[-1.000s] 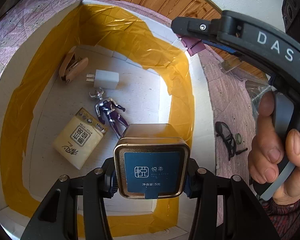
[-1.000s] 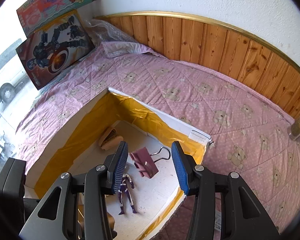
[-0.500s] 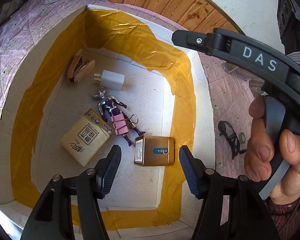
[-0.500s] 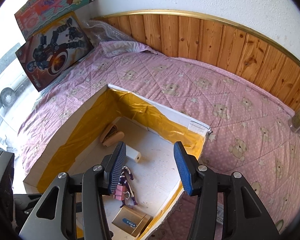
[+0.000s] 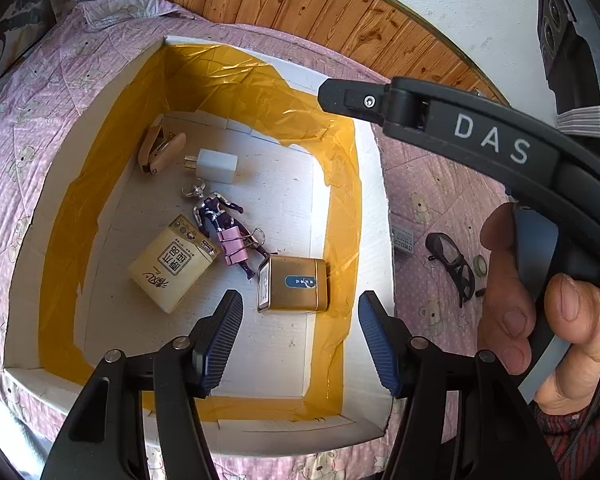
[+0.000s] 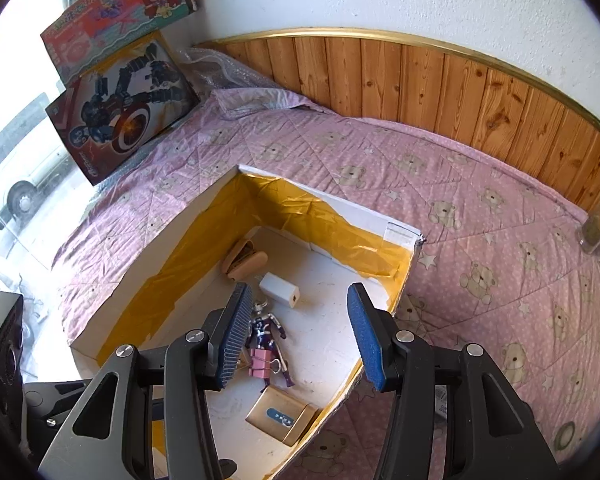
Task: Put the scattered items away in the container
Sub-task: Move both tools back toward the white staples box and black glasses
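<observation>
Your claws, left (image 5: 300, 336) and right (image 6: 296, 332), gape wide and empty over the box (image 6: 204, 208) on the pink bear-print bed (image 6: 480, 208), wood-panelled wall (image 6: 420, 80) behind

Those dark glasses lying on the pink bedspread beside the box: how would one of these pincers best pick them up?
Probably from straight above, pinching the narrow bridge between the two lenses of the glasses. They lie flat on the bedspread outside the box, so the lenses offer only broad, slippery faces, while the bridge is thin enough for the open left gripper to close across.
</observation>
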### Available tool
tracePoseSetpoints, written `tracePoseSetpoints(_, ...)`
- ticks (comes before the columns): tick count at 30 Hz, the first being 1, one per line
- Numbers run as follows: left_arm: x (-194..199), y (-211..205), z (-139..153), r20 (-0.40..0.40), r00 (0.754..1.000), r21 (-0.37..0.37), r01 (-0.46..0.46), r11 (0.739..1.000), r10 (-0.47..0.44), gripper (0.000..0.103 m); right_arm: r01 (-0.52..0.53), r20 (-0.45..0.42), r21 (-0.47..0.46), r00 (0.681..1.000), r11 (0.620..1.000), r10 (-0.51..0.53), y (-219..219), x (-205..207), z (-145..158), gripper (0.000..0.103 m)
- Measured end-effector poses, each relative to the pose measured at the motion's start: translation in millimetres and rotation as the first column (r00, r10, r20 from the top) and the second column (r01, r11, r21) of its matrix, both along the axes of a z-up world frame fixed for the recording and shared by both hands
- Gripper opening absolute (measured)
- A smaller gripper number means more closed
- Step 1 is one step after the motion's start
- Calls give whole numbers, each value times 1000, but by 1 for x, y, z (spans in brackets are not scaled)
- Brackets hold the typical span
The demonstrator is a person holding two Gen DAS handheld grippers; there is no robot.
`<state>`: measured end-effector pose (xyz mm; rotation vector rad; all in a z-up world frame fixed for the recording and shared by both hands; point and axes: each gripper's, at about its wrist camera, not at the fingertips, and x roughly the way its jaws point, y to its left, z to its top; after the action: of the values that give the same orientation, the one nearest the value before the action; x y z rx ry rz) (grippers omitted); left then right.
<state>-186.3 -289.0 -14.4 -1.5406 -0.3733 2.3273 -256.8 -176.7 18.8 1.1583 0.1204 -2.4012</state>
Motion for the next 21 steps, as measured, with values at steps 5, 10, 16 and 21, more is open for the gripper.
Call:
tracePoseSetpoints(5, 10, 6, 11, -25, 1000, -12, 8, 1000, -8, 61, -5, -10, -15, 1000, 1000, 5, 4, 15, 7, 53)
tracePoseSetpoints(10, 21, 11, 22, -64, 998, -43, 13, 999, -16, 61, -7, -23, -29, 1000, 1000, 7, 7, 33, 13, 53)
tracePoseSetpoints(16, 34, 19, 36, -101, 994, -63, 28, 998, -34, 61, -1, -40, -45, 999, 999, 0, 13, 53, 22, 53)
tracePoseSetpoints(21, 47, 26, 47, -126, 991, -72, 45, 996, -54, 61, 0, -55, -56, 999, 998, -3, 19, 69, 29, 53)
